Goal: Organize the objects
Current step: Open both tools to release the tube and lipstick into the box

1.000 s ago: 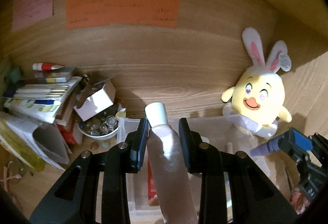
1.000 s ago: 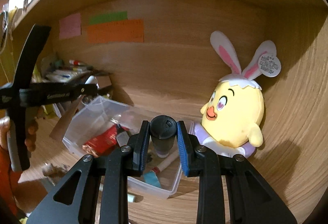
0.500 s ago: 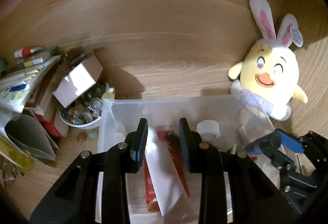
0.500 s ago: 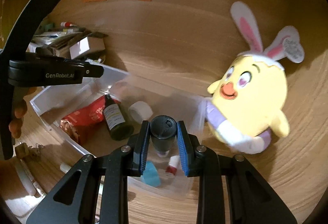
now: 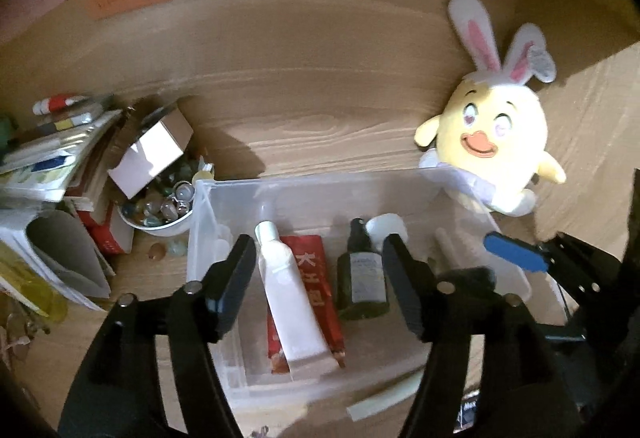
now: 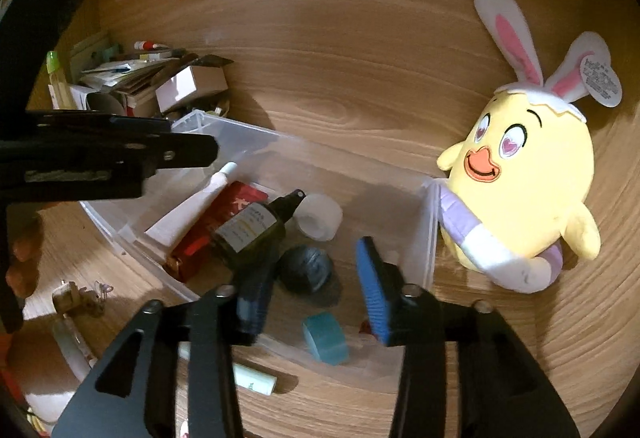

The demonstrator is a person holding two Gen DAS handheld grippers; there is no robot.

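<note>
A clear plastic bin [image 5: 304, 183] [image 6: 256, 135] sits on the wooden desk. In it lie a white tube [image 5: 286, 290] [image 6: 192, 203], a red packet [image 5: 320, 278] [image 6: 216, 230], a dark green spray bottle [image 5: 362, 284] [image 6: 252, 230], a white tape roll [image 6: 320, 215], a dark round-capped bottle [image 6: 306, 268] and a blue piece [image 6: 326, 338]. My left gripper [image 5: 320, 258] is open above the tube and bottle. My right gripper [image 6: 312, 270] is open over the dark capped bottle; it also shows in the left wrist view [image 5: 516, 252].
A yellow bunny-eared plush [image 5: 490, 149] [image 6: 524, 181] leans at the bin's right end. A bowl of stones [image 5: 160, 209], a small carton [image 5: 152, 153] and stacked books [image 5: 48, 157] crowd the left. A pale tube [image 6: 252, 378] lies in front of the bin.
Both grippers opened. The white tube dropped from the left gripper into the bin, and the dark capped bottle dropped from the right gripper into the bin.
</note>
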